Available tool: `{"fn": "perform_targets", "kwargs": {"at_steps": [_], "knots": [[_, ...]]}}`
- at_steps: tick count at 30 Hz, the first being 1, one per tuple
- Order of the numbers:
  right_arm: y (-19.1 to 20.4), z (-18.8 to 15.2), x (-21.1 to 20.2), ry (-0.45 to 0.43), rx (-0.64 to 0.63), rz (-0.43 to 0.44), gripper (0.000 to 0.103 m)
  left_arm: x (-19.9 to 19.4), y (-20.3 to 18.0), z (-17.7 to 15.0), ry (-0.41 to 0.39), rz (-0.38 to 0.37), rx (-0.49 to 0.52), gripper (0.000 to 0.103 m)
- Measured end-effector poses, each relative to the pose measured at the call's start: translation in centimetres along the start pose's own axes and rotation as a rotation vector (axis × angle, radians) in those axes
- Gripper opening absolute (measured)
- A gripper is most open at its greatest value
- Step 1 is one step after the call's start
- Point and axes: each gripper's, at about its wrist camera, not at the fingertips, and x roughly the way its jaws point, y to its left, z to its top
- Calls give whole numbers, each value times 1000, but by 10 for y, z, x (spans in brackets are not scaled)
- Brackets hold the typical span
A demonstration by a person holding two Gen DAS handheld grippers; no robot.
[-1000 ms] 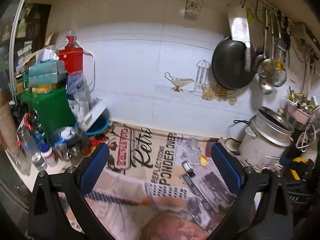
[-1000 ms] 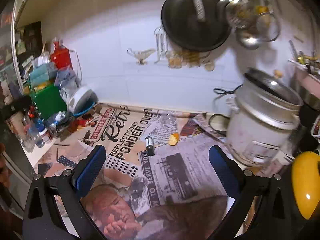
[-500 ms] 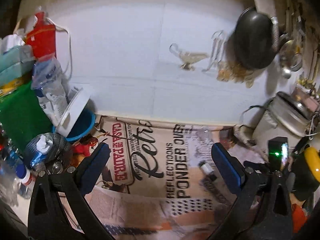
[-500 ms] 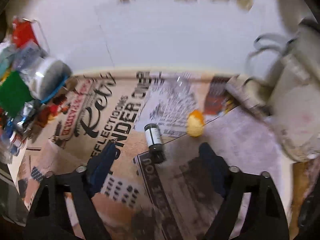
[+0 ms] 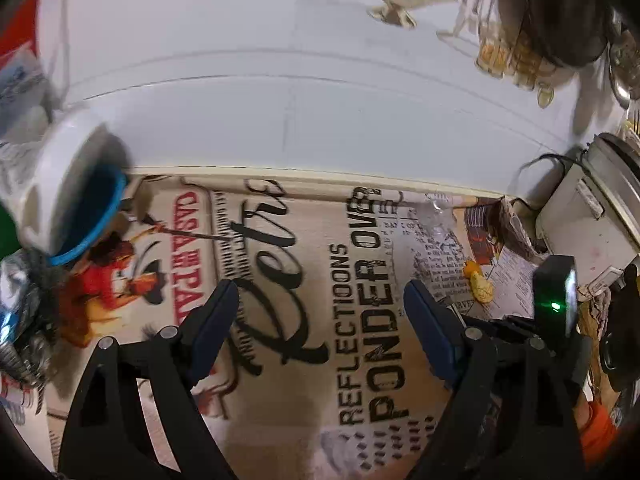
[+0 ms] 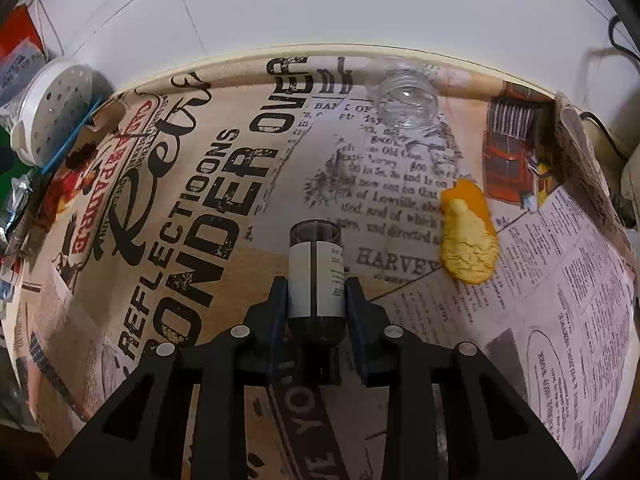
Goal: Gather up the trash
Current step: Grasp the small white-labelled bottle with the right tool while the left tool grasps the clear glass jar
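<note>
A small dark bottle [image 6: 317,276] with a white label lies on the newspaper-print counter, and my right gripper [image 6: 317,300] is shut on its sides. An orange peel [image 6: 470,236] lies to its right, and it also shows in the left wrist view [image 5: 480,284]. A clear empty jar [image 6: 406,98] lies near the wall; the left wrist view shows it faintly [image 5: 434,216]. My left gripper [image 5: 320,316] is open and empty, low over the counter's printed cover [image 5: 340,360]. The right gripper's body [image 5: 556,300] shows at the right of that view.
A white perforated lid on a blue bowl [image 6: 56,112] stands at the left, with clutter and foil beside it. A rice cooker [image 5: 596,216] with its cord stands at the right. A dark pan [image 5: 560,12] hangs on the white tiled wall.
Both grippers have dropped toward the counter. My right gripper moved up to the dark bottle and shut on it. My left gripper's fingers have narrowed but stay open.
</note>
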Motion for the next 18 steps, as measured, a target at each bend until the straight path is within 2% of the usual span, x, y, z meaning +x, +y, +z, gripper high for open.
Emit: {"fn": "perform_targets", "kwargs": {"at_steps": [4,9,12,18], "knots": [[-18,-5,-20,-45,49,-13,26,36,-29,14,43,-58,46,85],[-60,-13,-59,-118,179,-34,26,85,-74,30,70,-134,85,85],[-85,-22,-86,-167,230,-85,26,116,-97,42,78,-154,91,85],[-114,-37,-111,-205,328,-108,26,175,-138,59,114,-148,102,85]]}}
